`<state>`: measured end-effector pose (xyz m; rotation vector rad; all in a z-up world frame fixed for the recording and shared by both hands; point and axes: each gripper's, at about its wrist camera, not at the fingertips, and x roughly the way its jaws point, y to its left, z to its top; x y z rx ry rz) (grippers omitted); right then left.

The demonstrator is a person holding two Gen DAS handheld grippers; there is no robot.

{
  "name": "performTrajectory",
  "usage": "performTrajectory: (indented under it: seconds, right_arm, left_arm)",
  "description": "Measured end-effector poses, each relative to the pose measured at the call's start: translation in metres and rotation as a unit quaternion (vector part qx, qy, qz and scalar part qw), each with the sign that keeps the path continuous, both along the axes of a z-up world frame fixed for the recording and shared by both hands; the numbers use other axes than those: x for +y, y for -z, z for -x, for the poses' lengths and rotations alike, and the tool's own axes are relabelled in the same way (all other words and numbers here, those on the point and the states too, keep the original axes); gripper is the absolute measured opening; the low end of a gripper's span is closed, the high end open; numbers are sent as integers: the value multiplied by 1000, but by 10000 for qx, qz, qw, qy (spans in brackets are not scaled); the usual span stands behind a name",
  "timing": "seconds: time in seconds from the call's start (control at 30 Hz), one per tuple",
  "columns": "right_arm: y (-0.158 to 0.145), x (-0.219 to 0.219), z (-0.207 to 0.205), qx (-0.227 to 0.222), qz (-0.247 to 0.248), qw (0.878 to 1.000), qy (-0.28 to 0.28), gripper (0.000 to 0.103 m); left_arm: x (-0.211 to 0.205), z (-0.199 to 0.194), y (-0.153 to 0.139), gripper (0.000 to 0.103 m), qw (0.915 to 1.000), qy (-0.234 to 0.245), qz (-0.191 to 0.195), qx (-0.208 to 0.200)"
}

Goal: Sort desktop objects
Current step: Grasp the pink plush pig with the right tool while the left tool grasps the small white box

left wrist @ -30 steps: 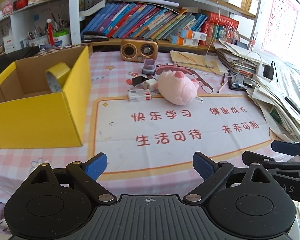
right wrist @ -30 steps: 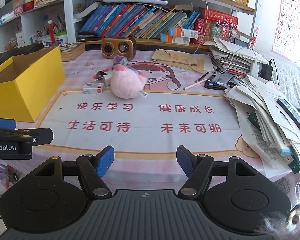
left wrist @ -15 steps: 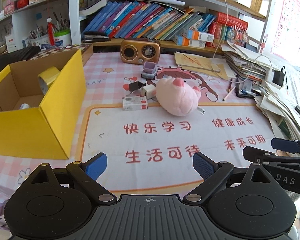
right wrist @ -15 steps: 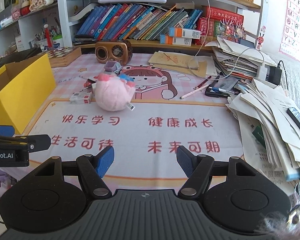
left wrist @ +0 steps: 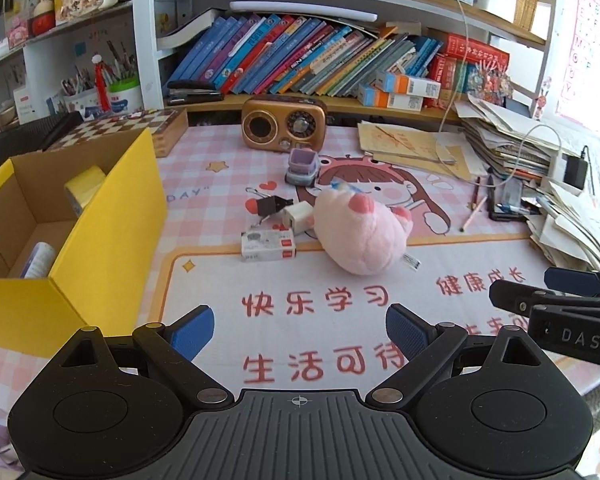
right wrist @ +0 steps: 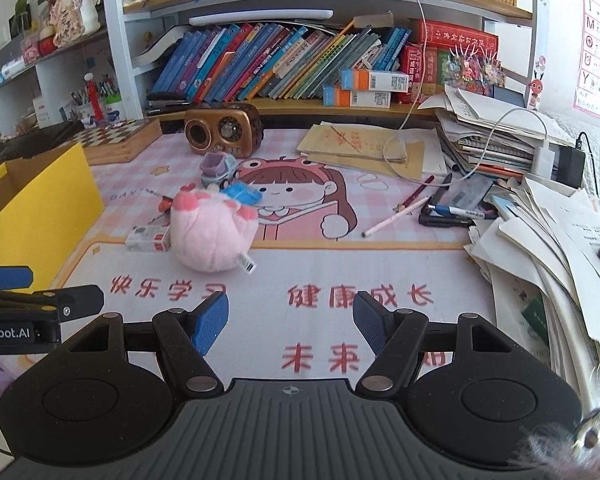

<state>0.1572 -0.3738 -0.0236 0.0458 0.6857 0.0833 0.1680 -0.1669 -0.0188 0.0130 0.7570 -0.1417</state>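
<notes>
Now that both grippers have advanced over the tabletop [left wrist: 220, 184], the pink plush toy [left wrist: 360, 236] and staple box [left wrist: 268, 245] loom nearer than a second ago; left gripper [left wrist: 300, 330] and right gripper [right wrist: 290, 322] jaws stay spread, empty; the yellow box [left wrist: 100, 240] waits left; a pickup seems imminent.

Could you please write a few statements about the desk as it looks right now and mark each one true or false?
1. The pink plush toy lies on the desk mat. True.
2. The yellow box is closed. False: it is open on top, with items inside.
3. The left gripper holds the white staple box. False: its jaws are open and hold nothing.
4. The retro radio stands in front of the bookshelf. True.
5. The right gripper is empty. True.
</notes>
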Motion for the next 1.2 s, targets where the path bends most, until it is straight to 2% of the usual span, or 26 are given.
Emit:
performTrajectory:
  seconds: [0.27, 0.5, 0.6, 0.77, 1.1, 1.17, 1.2]
  right_arm:
    - [1, 9, -39, -12, -209, 9991, -368, 72]
    - [12, 27, -74, 199, -363, 9962, -762, 83]
    - [19, 33, -89, 346, -366, 9956, -785, 91]
    - [31, 40, -115, 550, -523, 9924, -972, 97]
    - [51, 58, -155, 914, -656, 9873, -1120, 96]
    - [53, 59, -158, 971, -673, 9867, -1114, 91]
    - [54, 58, -159, 996, -663, 9867, -1103, 81]
  left_arm:
    - [1, -8, -1, 95, 9997, -204, -107, 26]
    - [8, -13, 7, 95, 9989, -367, -181, 218]
    - [9, -17, 10, 95, 9985, -435, -207, 273]
    - [10, -26, 13, 95, 9978, -487, -291, 357]
    - [10, -39, 12, 95, 9970, -508, -425, 397]
    - [11, -41, 13, 95, 9968, -533, -429, 424]
    - [12, -43, 13, 95, 9967, -540, -428, 428]
